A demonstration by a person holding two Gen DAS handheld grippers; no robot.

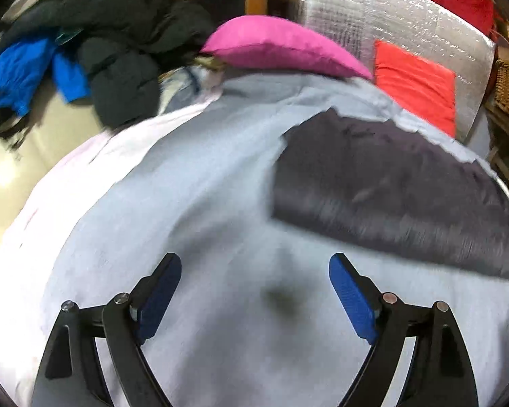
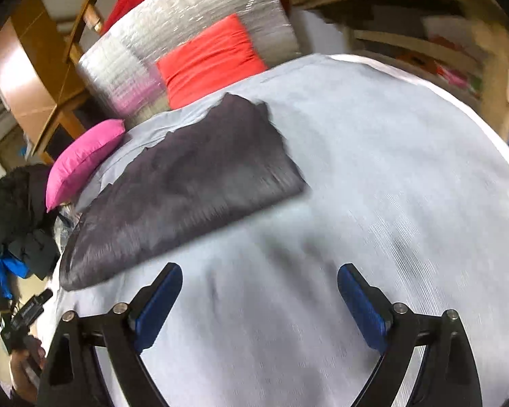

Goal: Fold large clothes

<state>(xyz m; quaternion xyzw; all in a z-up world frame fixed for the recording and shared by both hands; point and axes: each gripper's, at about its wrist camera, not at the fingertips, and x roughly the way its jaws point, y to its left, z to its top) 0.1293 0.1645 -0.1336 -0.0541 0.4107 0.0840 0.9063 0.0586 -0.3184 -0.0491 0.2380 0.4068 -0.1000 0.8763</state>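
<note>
A dark grey folded garment [image 1: 390, 190] lies flat on the light blue sheet [image 1: 203, 186] of a bed, up and to the right of my left gripper [image 1: 254, 261]. That gripper is open and empty above the sheet. In the right wrist view the same garment [image 2: 186, 183] lies up and to the left of my right gripper [image 2: 259, 271], which is open and empty above the sheet [image 2: 373, 169]. Both views are blurred by motion.
A pink pillow [image 1: 281, 47] and a red cushion [image 1: 417, 84] sit at the bed's far end against a silver quilted mat [image 1: 407, 23]. A pile of black and blue clothes [image 1: 95, 44] lies to the left. Wooden furniture [image 2: 34, 68] and shelves [image 2: 441, 51] stand around.
</note>
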